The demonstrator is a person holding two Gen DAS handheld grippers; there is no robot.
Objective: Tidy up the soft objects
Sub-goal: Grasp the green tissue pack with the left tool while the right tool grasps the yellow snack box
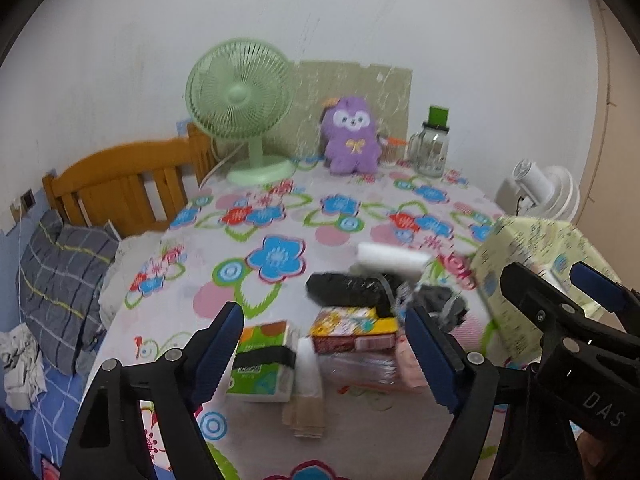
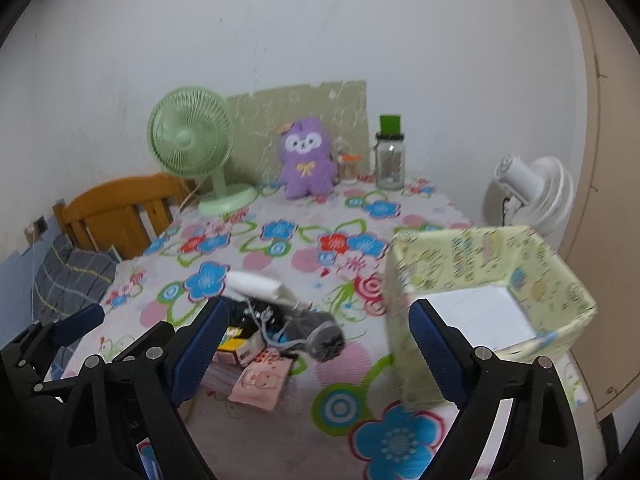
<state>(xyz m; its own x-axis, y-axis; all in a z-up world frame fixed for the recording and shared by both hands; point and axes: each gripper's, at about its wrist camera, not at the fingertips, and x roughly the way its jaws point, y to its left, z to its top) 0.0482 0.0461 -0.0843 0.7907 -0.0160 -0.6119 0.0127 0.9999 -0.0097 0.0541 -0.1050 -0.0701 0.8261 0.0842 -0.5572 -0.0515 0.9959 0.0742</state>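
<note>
A pile of small items lies on the floral tablecloth (image 1: pixel 280 208): a green tissue pack (image 1: pixel 262 360), a colourful snack box (image 1: pixel 352 328), a black bundle (image 1: pixel 348 292), a white roll (image 1: pixel 392 258), a grey sock (image 2: pixel 324 336) and a pink pack (image 2: pixel 260 380). To its right stands an open pale-green patterned box (image 2: pixel 480 272) with a white bottom. My left gripper (image 1: pixel 328 352) hovers open over the near side of the pile, nothing between its pads. My right gripper (image 2: pixel 320 348) is open too, between the pile and the box. A purple plush toy (image 1: pixel 352 140) sits at the table's back.
At the back stand a green desk fan (image 1: pixel 240 108) and a glass jar with a green lid (image 1: pixel 432 148). A white fan (image 2: pixel 532 192) is beyond the right edge. Left of the table are a wooden headboard (image 1: pixel 120 184) and a grey plaid pillow (image 1: pixel 64 280).
</note>
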